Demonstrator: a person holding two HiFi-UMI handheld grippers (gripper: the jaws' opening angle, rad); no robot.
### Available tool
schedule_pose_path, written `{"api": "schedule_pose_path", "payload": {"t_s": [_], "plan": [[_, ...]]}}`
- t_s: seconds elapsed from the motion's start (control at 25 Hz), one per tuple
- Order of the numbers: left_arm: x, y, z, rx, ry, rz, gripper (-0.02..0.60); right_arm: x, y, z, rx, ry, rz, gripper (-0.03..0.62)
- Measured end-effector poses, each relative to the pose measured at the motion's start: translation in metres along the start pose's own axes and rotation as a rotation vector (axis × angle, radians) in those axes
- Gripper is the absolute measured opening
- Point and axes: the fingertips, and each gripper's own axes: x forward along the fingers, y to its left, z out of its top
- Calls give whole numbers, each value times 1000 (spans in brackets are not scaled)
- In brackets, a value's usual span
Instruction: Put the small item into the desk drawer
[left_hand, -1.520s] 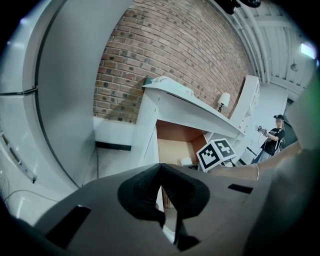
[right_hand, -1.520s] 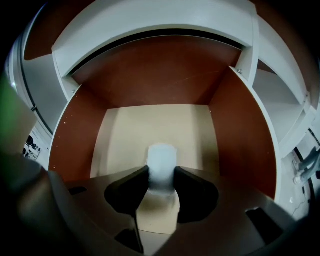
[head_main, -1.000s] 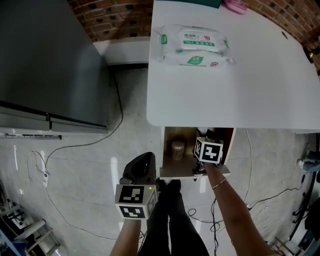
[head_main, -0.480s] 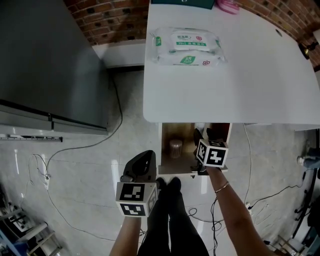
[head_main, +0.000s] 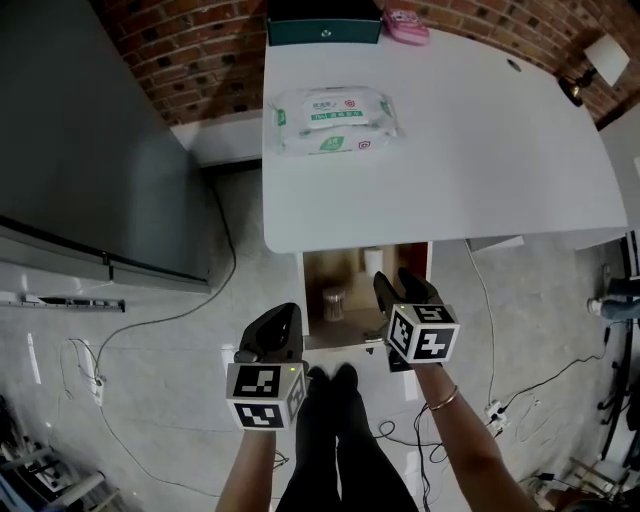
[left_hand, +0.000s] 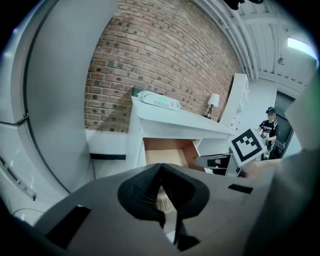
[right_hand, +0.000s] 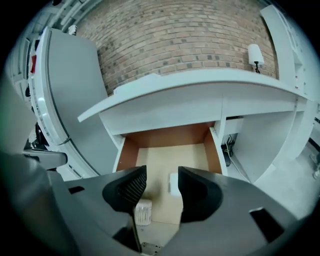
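"Where was the small white box (right_hand: 173, 184)?"
"In the open drawer (right_hand: 170, 145), toward two o'clock from the cotton-swab jar (right_hand: 142, 212)."
"And the grippers?"
"The right gripper (right_hand: 161, 173) gaped wide and empty, its jaws just eased inward. The left gripper (left_hand: 161, 170) was pinched together on nothing."

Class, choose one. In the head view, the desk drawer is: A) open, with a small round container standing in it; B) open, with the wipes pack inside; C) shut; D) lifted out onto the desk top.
A: the drawer is pulled out below the desk and a small round container stands on its floor; the wipes pack lies up on the desk.
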Motion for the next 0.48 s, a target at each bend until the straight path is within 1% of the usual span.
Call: {"api": "schedule_pose_path", "payload": {"t_s": [0.2,0.48], "plan": [[-17,-16,16,37,-10,-17,20,-54,18,25,4,-82,23,178],[-41,-42,34,76,-15,-49,20,-129,36,45,44,-146,43,131]]}}
